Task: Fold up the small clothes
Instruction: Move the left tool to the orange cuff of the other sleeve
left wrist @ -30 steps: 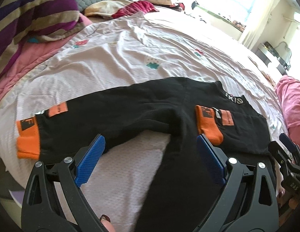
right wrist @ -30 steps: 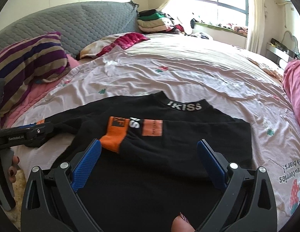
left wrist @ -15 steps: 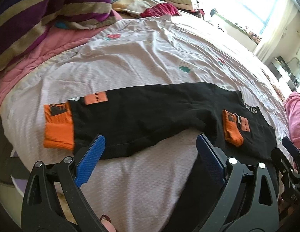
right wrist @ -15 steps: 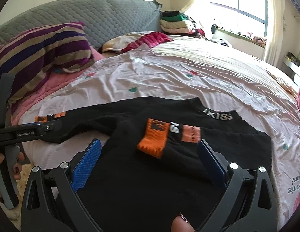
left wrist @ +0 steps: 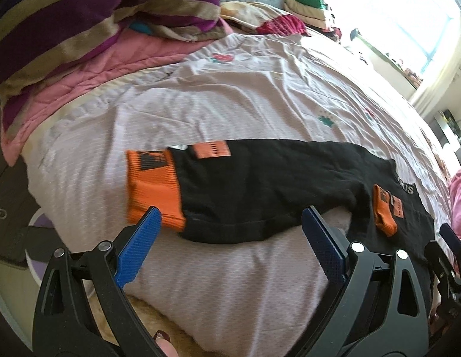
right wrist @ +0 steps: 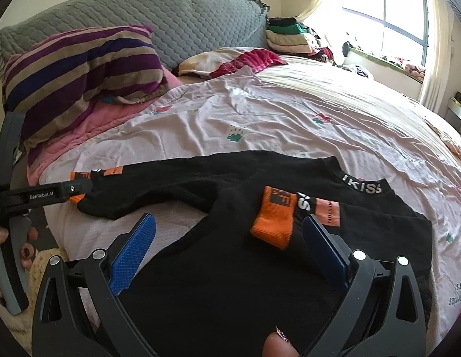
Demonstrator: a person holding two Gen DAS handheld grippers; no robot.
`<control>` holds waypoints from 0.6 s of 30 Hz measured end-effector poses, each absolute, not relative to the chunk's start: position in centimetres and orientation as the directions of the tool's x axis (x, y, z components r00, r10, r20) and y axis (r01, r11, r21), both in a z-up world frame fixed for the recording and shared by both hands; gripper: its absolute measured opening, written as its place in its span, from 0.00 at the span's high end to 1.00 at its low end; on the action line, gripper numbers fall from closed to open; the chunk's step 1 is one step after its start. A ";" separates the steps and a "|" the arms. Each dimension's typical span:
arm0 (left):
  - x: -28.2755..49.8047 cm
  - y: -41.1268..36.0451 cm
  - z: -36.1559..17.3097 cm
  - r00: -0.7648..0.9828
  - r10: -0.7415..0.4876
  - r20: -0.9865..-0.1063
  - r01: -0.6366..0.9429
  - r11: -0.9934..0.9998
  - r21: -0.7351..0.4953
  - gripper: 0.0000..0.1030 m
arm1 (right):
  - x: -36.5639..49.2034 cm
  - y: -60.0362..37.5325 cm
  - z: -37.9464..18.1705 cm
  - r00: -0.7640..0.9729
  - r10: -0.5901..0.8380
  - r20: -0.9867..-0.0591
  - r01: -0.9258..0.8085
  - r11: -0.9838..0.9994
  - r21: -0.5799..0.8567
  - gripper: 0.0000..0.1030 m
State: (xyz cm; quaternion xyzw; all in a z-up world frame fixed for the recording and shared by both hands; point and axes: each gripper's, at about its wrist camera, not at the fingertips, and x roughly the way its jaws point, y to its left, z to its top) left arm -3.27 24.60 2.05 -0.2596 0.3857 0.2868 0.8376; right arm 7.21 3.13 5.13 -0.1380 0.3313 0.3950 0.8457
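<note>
A small black long-sleeved top [left wrist: 260,184] with orange cuffs lies flat on the bed. Its left sleeve stretches out to the left and ends in an orange cuff [left wrist: 151,184]. The right sleeve is folded across the chest, its orange cuff [right wrist: 275,217] lying near the white-lettered collar [right wrist: 364,186]. My left gripper [left wrist: 230,232] is open and empty, just in front of the left sleeve, its left finger at the cuff. My right gripper [right wrist: 227,238] is open and empty over the top's body. The left gripper also shows in the right wrist view [right wrist: 43,193] beside the left cuff.
The pale pink printed bedsheet [right wrist: 290,119] covers the bed. A striped purple pillow [right wrist: 81,68] and pink quilt [left wrist: 90,68] lie at the far left. Folded clothes [right wrist: 290,35] are stacked by the grey headboard [right wrist: 186,20]. A window is at the right.
My left gripper has moved left along the outstretched sleeve, from the top's body to the orange cuff. My right gripper has shifted slightly left over the body. Both stay open.
</note>
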 end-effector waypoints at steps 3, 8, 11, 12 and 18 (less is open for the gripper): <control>-3.9 25.6 1.8 0.530 0.284 -0.799 -0.698 0.681 -0.221 0.14 | 6.8 3.8 5.0 0.457 0.581 -0.673 -0.771 0.636 0.025 0.05; -4.9 26.7 1.3 0.518 0.293 -0.804 -0.721 0.655 -0.226 0.14 | 5.9 5.2 4.7 0.435 0.588 -0.682 -0.795 0.607 0.015 0.05; -5.6 27.6 0.7 0.510 0.298 -0.807 -0.739 0.632 -0.233 0.14 | 5.2 5.9 4.6 0.425 0.593 -0.684 -0.808 0.589 0.009 0.05; -5.7 27.7 0.5 0.509 0.299 -0.807 -0.743 0.627 -0.236 0.14 | 5.0 6.2 4.5 0.419 0.595 -0.685 -0.813 0.582 0.008 0.05; -6.5 28.9 -0.8 0.526 0.295 -0.798 -0.761 0.581 -0.287 0.22 | 4.1 7.2 3.9 0.395 0.598 -0.697 -0.829 0.559 0.010 0.05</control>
